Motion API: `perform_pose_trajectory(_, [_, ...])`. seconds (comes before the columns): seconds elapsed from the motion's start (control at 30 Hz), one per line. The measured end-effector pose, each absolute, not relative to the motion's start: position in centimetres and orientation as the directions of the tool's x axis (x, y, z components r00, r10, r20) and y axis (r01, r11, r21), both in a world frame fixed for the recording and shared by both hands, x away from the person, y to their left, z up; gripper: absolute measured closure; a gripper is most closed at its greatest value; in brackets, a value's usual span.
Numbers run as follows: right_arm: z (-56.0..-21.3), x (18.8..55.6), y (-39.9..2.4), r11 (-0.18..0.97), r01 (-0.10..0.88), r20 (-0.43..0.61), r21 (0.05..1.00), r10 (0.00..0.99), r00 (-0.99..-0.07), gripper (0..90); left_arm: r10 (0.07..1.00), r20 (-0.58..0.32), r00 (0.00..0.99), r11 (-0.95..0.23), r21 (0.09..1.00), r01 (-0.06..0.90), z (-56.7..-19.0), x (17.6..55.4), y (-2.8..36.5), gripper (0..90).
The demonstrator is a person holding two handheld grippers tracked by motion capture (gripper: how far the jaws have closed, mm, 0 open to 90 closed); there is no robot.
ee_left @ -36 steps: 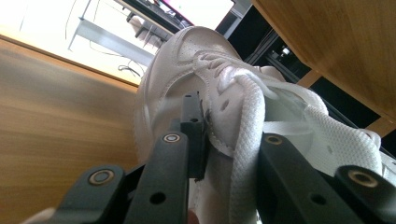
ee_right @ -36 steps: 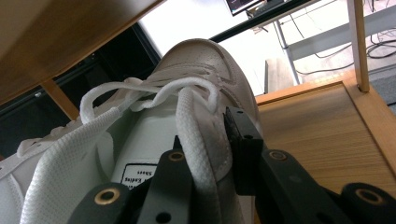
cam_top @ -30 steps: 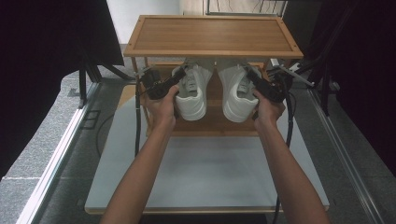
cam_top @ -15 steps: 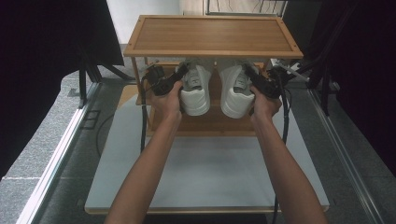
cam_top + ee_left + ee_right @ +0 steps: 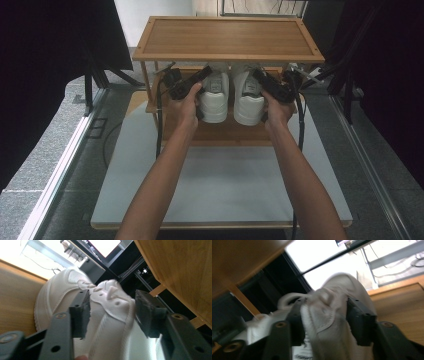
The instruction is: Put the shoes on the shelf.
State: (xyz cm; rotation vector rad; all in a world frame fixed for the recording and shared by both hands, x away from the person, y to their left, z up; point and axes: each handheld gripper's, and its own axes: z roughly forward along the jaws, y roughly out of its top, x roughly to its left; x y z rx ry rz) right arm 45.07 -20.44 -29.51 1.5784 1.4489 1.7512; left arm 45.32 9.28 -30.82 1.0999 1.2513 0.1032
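Sliding both shoes (image 5: 232, 95) deeper under shelf (image 5: 225, 40)

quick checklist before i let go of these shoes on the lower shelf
1. Left shoe under the top shelf: ok.
2. Right shoe beside it, heels toward the person: ok.
3. Soles flat on the lower shelf: cannot tell, still gripped.
4. Left hand-held gripper jaws around the shoe's collar, one jaw with a gap: ok.
5. Right hand-held gripper clamped on the shoe's collar: ok, blurred.
6. Cables away from the shoes: ok.
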Motion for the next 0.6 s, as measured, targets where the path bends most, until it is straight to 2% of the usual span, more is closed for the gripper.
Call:
perform_pose_trajectory(0.1, [-29.1,44.5,-21.0,-0.467,0.331,0.566,0.82,0.752,-0.338,49.2,0.594,-0.711,0.376,0.54,0.699,0.468,-30.8,44.8,9.5,44.3])
perform_pose_trajectory(0.17, [-28.9,44.1,-21.1,-0.434,0.313,0.528,0.845,0.775,-0.348,49.2,0.59,-0.709,0.386,0.548,0.703,0.453,-30.7,44.3,9.8,45.2])
perform_pose_trajectory(0.23, [-28.5,43.3,-21.3,-0.412,0.303,0.504,0.859,0.785,-0.36,49.7,0.623,-0.665,0.412,0.494,0.742,0.452,-30.6,43.6,10.5,47.8])
perform_pose_trajectory(0.37, [-28.1,41.7,-21.8,-0.373,0.293,0.466,0.88,0.794,-0.39,53.3,0.638,-0.625,0.45,0.456,0.778,0.432,-30.0,41.7,11.3,58.2])
perform_pose_trajectory(0.43, [-28.0,40.9,-22.1,-0.352,0.29,0.448,0.89,0.794,-0.412,58.1,0.644,-0.604,0.469,0.435,0.794,0.425,-29.6,40.7,11.7,65.5])
perform_pose_trajectory(0.5, [-28.0,40.0,-22.3,-0.309,0.289,0.412,0.906,0.801,-0.434,66.5,0.657,-0.57,0.493,0.398,0.818,0.415,-29.2,39.7,12.0,72.0])
perform_pose_trajectory(0.6, [-28.2,38.5,-22.6,-0.239,0.293,0.356,0.926,0.81,-0.465,77.3,0.687,-0.506,0.521,0.33,0.856,0.398,-28.8,38.1,12.3,78.6])
